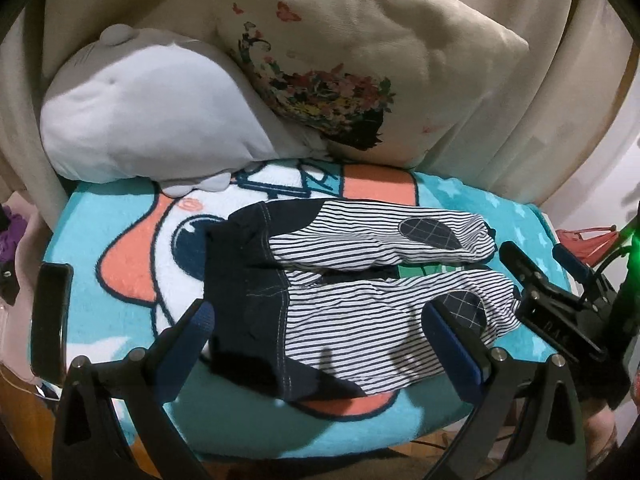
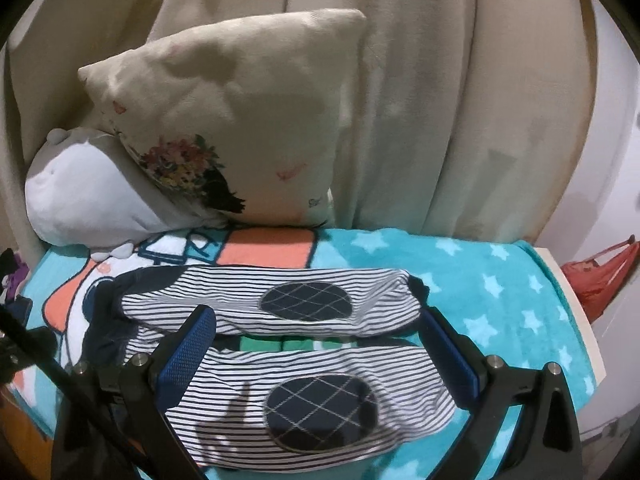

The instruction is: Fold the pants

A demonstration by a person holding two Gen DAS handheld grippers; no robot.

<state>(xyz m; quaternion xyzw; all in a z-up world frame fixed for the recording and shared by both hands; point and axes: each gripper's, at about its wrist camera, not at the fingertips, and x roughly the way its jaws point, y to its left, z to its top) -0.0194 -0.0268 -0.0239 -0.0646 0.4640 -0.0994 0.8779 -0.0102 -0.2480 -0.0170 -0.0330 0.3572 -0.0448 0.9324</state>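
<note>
**Striped pants laid flat, first fold not yet begun**

Striped cotton pants [image 1: 352, 276] lie spread on a turquoise cartoon blanket [image 1: 120, 248], which covers what appears to be a seat or bed; the edges are poorly shown, so the support cannot be named with certainty. Navy waistband [image 1: 240, 264] sits to the left, the two legs run to the right, side by side with a narrow gap between them. Each leg carries a dark checked knee patch [image 2: 306, 301]. Both legs are flat and unfolded.

Left hand-held gripper [image 1: 320, 344] hovers over the near leg at the waist end, fingers spread wide, nothing between them. Right hand-held gripper [image 2: 316, 354] hovers over the near leg toward the cuff end, fingers likewise spread and holding nothing.

Step in hand, as judged: approach for the first grasp. The next move would call for each gripper to descend and pinch the near edge of the near leg, one at the waist, one near the cuff, then carry that leg over the far one. Thin fabric on plush pile may drag the blanket along.

Far side: a grey and white plush toy [image 1: 152, 112] and a floral cushion [image 1: 360, 72] lean against a beige curtain [image 2: 460, 100].

Containers: none identified in either view.
</note>
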